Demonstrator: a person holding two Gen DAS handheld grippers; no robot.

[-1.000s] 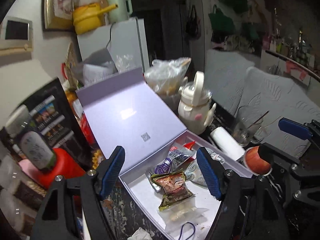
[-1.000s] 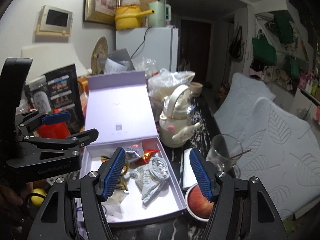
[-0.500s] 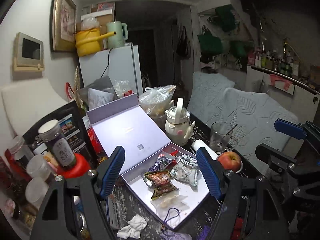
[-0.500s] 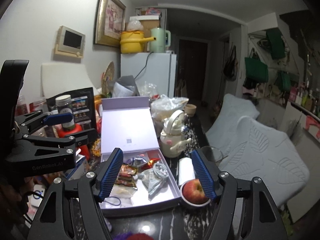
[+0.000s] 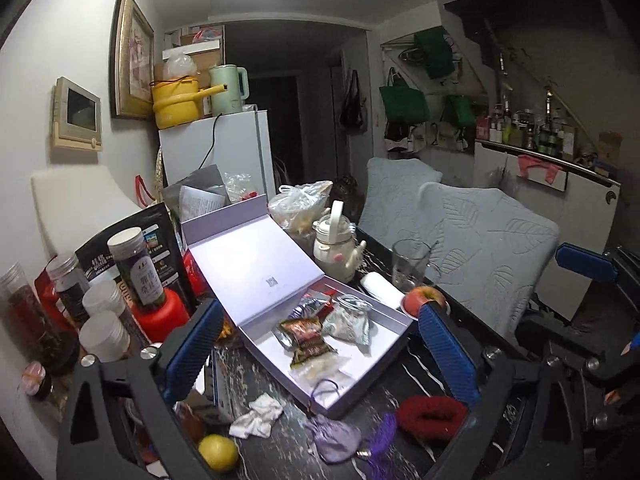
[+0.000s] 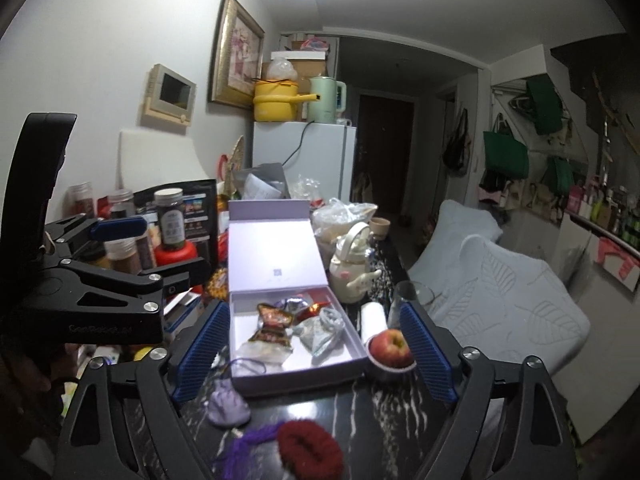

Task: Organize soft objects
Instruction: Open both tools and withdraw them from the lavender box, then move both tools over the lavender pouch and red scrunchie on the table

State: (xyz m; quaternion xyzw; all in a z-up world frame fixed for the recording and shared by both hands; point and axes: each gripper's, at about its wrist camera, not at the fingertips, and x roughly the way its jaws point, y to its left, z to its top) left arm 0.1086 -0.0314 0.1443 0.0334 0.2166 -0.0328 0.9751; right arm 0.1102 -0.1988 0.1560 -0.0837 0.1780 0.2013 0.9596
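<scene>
Your left gripper and right gripper: jaws just spread wide, both empty. Open box holds snack packets; pouch and scrunchie lie outside.

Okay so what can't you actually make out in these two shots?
- Purple tassel: left wrist view, its end cut off by the bottom edge.
- Jar label: too small to read.
- Lemon: right wrist view, mostly hidden behind the right claw.

The open box lid bears a small QR code (unreadable); the jar label shows illegible characters.
</scene>
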